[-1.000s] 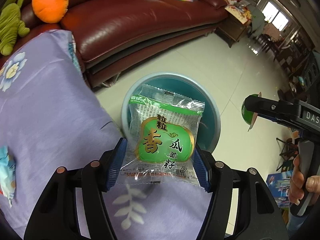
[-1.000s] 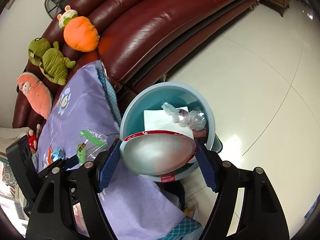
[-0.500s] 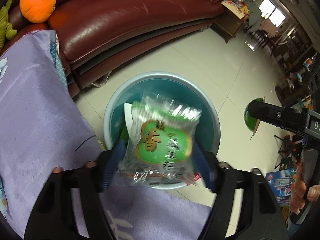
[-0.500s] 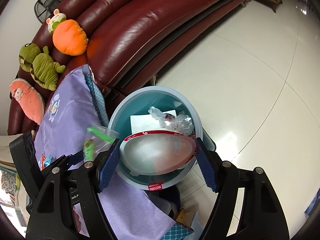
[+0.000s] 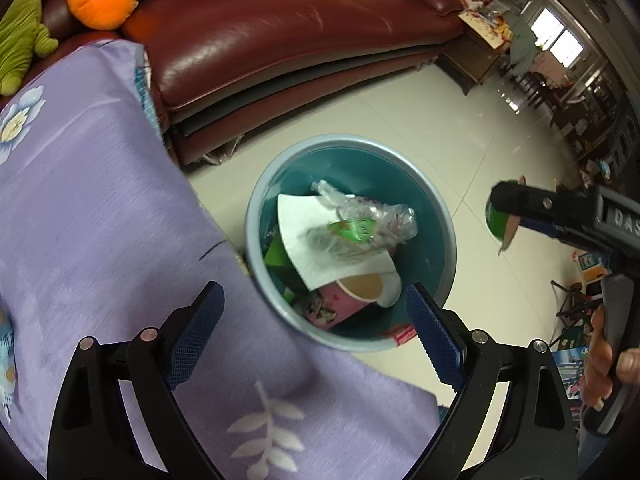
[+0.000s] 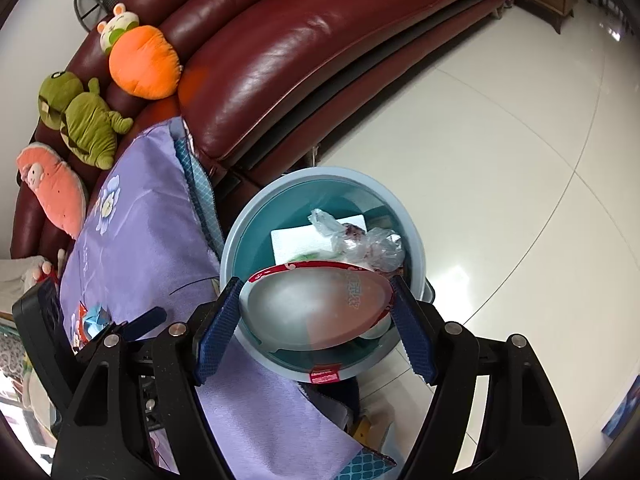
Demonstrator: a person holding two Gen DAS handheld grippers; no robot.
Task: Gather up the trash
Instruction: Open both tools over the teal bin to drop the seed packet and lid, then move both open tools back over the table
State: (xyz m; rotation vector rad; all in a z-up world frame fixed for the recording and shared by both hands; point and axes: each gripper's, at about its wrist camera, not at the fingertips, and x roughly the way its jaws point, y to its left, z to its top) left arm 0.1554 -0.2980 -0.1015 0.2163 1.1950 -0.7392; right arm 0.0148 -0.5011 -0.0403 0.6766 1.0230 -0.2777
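My left gripper [image 5: 316, 324] is open and empty, held above the near rim of the teal trash bin [image 5: 440, 208]. The green snack packet [image 5: 352, 230] lies blurred inside the bin on a white napkin [image 5: 316, 240], beside a clear plastic bag [image 5: 384, 216] and a pink paper cup [image 5: 344, 300]. My right gripper [image 6: 316, 316] is shut on a round foil lid with a red rim [image 6: 316, 308], held over the bin [image 6: 248, 216]. It also shows at the right of the left wrist view [image 5: 508, 212].
The bin stands on the pale tiled floor [image 5: 420, 120] between the purple flowered tablecloth [image 5: 80, 200] and the dark red leather sofa [image 5: 260, 40]. Plush toys [image 6: 140, 60] sit on the sofa. A blue wrapper [image 6: 96, 318] lies on the cloth.
My left gripper opened and let go of the green snack packet, which dropped into the bin. My right gripper kept hold of the lid and moved slightly further over the bin.
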